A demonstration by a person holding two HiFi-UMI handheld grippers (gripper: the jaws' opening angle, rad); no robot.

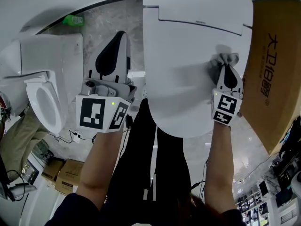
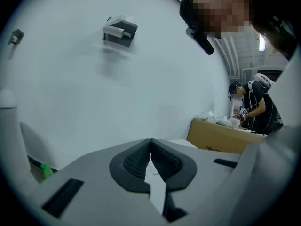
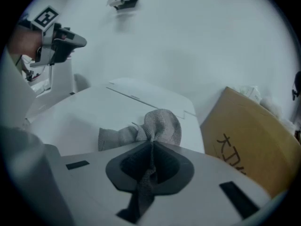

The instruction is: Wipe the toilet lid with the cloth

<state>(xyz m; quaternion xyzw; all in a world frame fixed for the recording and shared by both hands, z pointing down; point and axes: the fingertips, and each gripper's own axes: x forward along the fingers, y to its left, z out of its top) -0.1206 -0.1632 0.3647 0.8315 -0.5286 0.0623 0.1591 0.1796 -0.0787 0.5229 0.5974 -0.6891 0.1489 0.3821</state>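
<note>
Two bare forearms (image 1: 94,168) reach up from the bottom of the head view, over black trousers (image 1: 141,164). The left gripper (image 1: 121,34) has its jaws pressed together with nothing between them; it is held over the marbled floor (image 1: 106,27), just beside the lid's left edge and apart from it. The right gripper (image 1: 229,67) is clamped on the cloth (image 1: 224,60), a grey woven rag that bunches out past the pad tips while a tail runs back between the pads (its own view shows this plainly). The bunched cloth rests on the white lid (image 1: 188,55), on its right part near the edge, below the hinge seam. Just right of the lid stands a brown cardboard box (image 1: 275,65) with dark print. At left is a second toilet (image 1: 44,100) with its bowl open, and a small green thing (image 1: 74,20) lies on the floor beyond it.
</note>
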